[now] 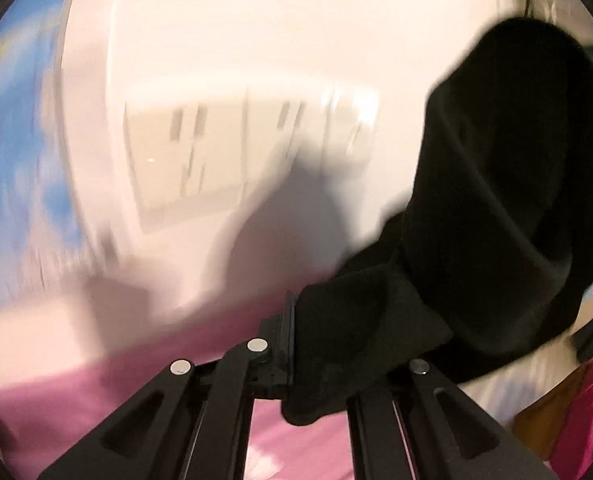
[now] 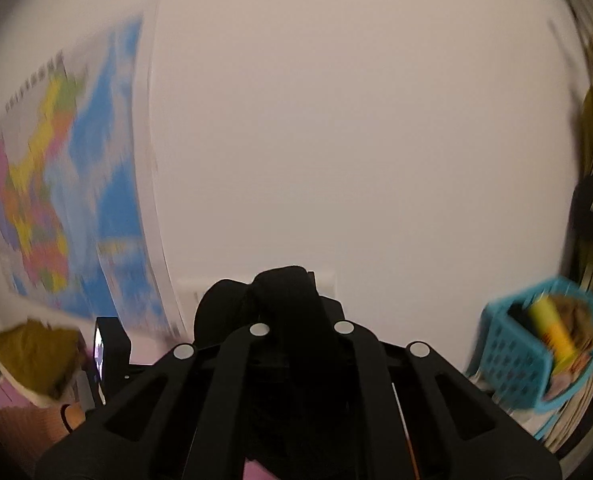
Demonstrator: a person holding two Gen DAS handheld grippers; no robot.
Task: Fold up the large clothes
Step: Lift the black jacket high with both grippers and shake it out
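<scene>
A large black garment [image 1: 496, 200] hangs in the air on the right of the left wrist view, its thick folds running up from my left gripper [image 1: 296, 316]. That gripper is shut on a corner of the cloth, and only its left finger [image 1: 282, 332] shows beside the fabric. In the right wrist view a bunch of the same black garment [image 2: 280, 300] bulges out between the fingers of my right gripper [image 2: 286, 296], which is shut on it. The cloth hides the fingertips. Both views are blurred.
A pink bed cover [image 1: 96, 392] lies below the left gripper. Ahead is a white wall [image 2: 336, 140] with a socket panel [image 1: 200, 160] and a coloured map [image 2: 64, 184]. A blue basket [image 2: 536, 352] with a yellow tube sits on stacked books at the right.
</scene>
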